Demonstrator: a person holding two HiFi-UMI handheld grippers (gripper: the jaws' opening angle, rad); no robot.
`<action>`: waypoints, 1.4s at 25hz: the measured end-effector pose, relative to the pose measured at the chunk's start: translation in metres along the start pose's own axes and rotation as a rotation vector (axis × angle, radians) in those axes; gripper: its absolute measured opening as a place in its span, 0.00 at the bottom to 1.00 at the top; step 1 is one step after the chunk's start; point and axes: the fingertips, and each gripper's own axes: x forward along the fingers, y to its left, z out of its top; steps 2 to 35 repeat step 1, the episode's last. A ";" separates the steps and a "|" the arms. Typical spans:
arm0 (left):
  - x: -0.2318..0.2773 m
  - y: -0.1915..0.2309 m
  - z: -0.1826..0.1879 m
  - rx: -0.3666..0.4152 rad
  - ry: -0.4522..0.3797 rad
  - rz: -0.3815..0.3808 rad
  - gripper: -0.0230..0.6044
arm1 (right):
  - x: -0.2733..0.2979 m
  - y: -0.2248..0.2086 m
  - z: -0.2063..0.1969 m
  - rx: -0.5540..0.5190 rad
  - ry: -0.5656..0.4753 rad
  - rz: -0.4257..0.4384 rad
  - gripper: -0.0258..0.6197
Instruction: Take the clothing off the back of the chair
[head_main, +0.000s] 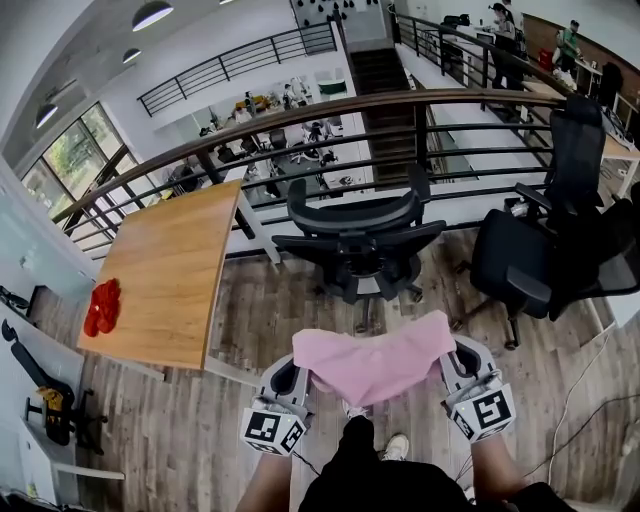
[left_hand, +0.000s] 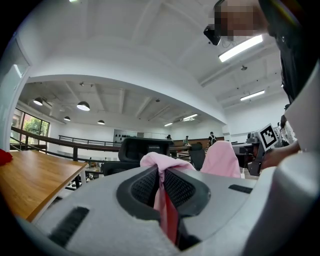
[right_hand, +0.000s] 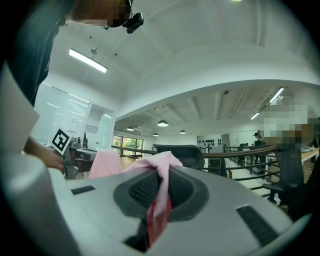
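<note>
**Item: pink garment (head_main: 375, 365).** We record it held up in the air between the two grippers. It hangs in front of the person's body, over the plank floor (head_main: 250, 320). It is well apart from the black office chair (head_main: 360, 235), which stands ahead by the railing (head_main: 300, 110).

**Left gripper (left_hand: 161, 182).** The jaws are pressed together on one bunched edge of the garment. The cloth rises out of the gap and folds over the top.

**Right gripper (right_hand: 159, 192).** The jaws are likewise closed, pinching a fold of pink at the opposite edge.

**Head view only.**
- The whole span of the cloth, sagging slightly between the two grips (the jaws lie under its corners here, so we cannot read the pinch from above).
- Each gripper's marker cube (head_main: 272, 430).
- The wooden table (head_main: 165, 270) at left, with a red object (head_main: 101, 306) near its edge.
- A second black chair (head_main: 545, 230) at right.

**Left gripper view only.**
- Its own grip, close up.
- The far corner of the garment, standing as a pink peak beside the right gripper's marker cube.
- The ceiling lamps (left_hand: 83, 106).
- Only a sliver of the red object, at the frame's left edge.

**Right gripper view only.**
- Its own grip, close up.
- The left gripper's marker cube, with the other pink corner beside it.
- The windows (right_hand: 125, 145) beyond.
</note>
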 end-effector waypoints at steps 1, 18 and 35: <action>0.000 0.000 0.000 0.000 0.001 -0.001 0.09 | 0.000 0.000 0.000 0.001 0.000 -0.001 0.08; 0.000 0.000 0.000 0.000 0.001 -0.001 0.09 | 0.000 0.000 0.000 0.001 0.000 -0.001 0.08; 0.000 0.000 0.000 0.000 0.001 -0.001 0.09 | 0.000 0.000 0.000 0.001 0.000 -0.001 0.08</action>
